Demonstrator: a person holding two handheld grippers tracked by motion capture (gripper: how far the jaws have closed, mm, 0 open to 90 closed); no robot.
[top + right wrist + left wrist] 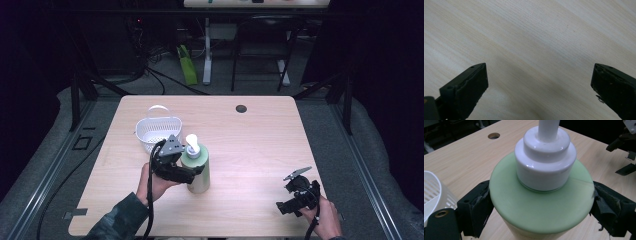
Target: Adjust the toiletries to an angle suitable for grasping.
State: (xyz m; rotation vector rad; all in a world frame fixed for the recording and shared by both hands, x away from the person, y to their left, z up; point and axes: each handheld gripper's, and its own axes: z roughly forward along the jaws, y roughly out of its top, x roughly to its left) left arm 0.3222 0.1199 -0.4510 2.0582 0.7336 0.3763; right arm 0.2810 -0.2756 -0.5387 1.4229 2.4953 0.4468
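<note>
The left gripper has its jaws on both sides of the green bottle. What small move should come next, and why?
Probably lift the green pump bottle a little, straight up. The left gripper has its jaws pressed against both sides below the shoulder, the bottle stands upright on the table, and the white basket sits just behind it.

A pale green pump bottle (196, 170) with a white pump top stands upright – clamped at its shoulder – just in front of the white basket (158, 130).
</note>
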